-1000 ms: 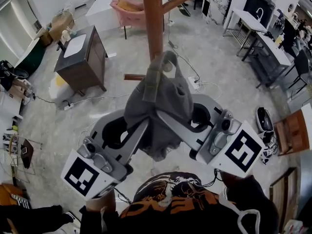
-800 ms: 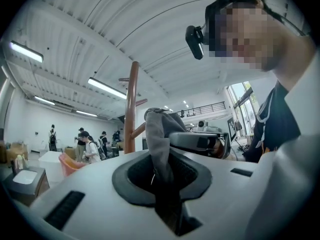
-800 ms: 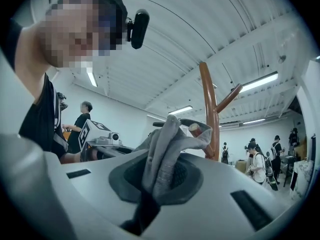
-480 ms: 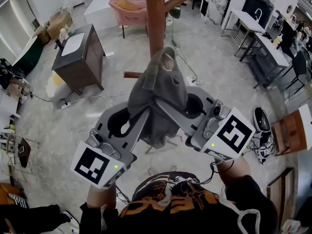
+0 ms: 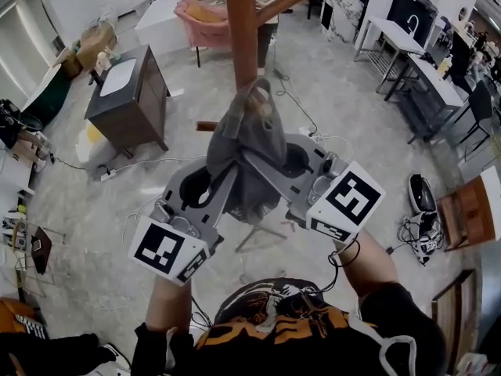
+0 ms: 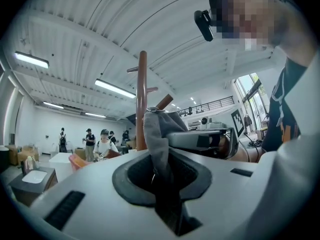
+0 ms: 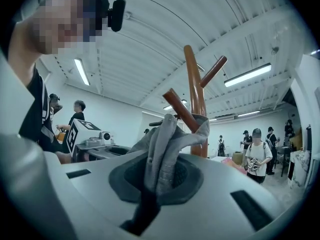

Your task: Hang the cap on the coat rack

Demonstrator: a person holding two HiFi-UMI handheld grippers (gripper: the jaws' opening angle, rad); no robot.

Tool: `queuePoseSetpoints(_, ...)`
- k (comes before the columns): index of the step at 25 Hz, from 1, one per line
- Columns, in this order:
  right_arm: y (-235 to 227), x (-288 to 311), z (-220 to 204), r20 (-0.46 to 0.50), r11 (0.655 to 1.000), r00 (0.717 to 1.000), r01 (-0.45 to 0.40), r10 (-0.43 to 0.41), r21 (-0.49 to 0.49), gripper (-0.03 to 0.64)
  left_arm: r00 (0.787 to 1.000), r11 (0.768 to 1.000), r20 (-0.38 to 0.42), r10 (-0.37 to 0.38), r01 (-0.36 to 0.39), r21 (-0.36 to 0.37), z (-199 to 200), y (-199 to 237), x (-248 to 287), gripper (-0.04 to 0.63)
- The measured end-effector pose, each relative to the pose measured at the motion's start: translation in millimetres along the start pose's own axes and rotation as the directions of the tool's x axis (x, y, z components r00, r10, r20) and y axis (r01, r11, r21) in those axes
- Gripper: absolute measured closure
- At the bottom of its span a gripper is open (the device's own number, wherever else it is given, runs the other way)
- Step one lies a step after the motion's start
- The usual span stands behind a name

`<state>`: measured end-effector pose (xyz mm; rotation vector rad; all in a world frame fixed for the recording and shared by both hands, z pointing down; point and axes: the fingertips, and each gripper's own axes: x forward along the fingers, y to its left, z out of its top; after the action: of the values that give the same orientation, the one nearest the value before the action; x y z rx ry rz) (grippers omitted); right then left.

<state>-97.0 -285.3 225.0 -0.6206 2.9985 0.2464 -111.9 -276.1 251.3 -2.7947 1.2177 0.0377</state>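
cap (image 5: 249, 143) pinched by left gripper (image 5: 225, 188) and right gripper (image 5: 264, 172); keep strap spread, lower over centre-frame peg (image 7: 178, 109), seemingly entering.

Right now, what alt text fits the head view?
The left gripper and right gripper are both shut on a grey cap, holding it up close to the brown coat rack. A cluttered floor lies below.

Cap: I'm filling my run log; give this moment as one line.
left gripper: shut on cap | right gripper: shut on cap | cap: held up beside coat rack
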Motion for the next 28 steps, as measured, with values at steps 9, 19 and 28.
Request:
queuePoseSetpoints(9,-5,5,-23,-0.029,1.000,1.000,0.006,-0.006,0.004,0.583,0.999,1.000,-0.029,0.025,-0.025,-0.013,-22,7,4,0.523)
queuePoseSetpoints(19,-10,6,-35,-0.036,1.000,0.999,0.020,-0.020,-0.007,0.583,0.997,0.997,-0.043,0.057,-0.055,0.049,-31,9,11,0.523)
queuePoseSetpoints(28,-13,3,-50,-0.045,0.999,0.998,0.036,-0.036,0.007,0.583,0.997,0.999,-0.055,0.051,-0.050,0.020,-46,9,14,0.523)
